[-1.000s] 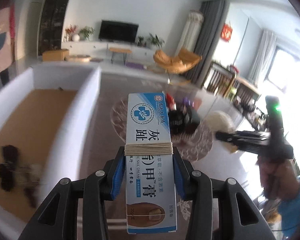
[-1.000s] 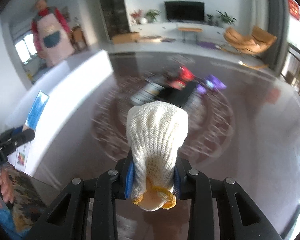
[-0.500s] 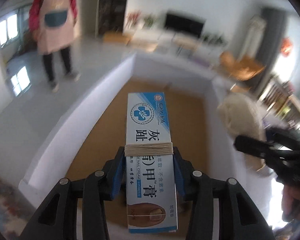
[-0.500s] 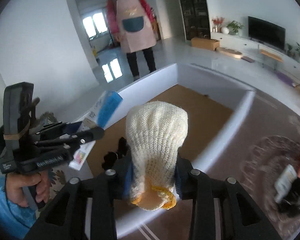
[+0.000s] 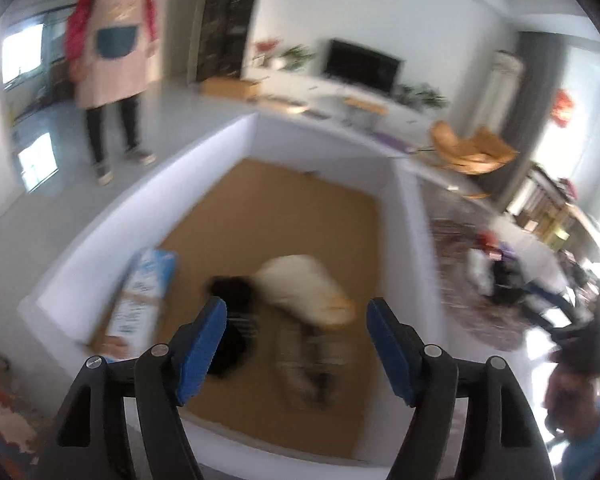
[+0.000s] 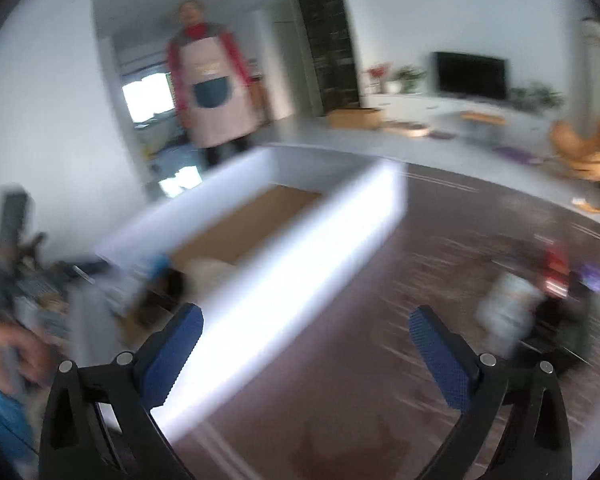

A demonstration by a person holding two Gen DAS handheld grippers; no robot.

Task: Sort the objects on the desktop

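Both grippers had just been opening and stood empty. Between the blue pads of the left gripper (image 5: pixel 296 344) lay only air above the white-walled box (image 5: pixel 132 216), where the blue carton (image 5: pixel 142 300) rested at lower left and the cream knitted glove (image 5: pixel 304 288) at centre. Wide apart, the right gripper (image 6: pixel 306 344) hung over the box's near wall and bare dark tabletop (image 6: pixel 340 380).

In the 1 white box (image 5: pixel 140 208): 1 blue-white carton (image 5: pixel 140 300), 1 cream knit glove (image 5: pixel 304 288), 1 black item (image 5: pixel 232 288), 1 striped item (image 5: pixel 308 360), blurred. 1 person in apron (image 5: pixel 112 40) stands behind.
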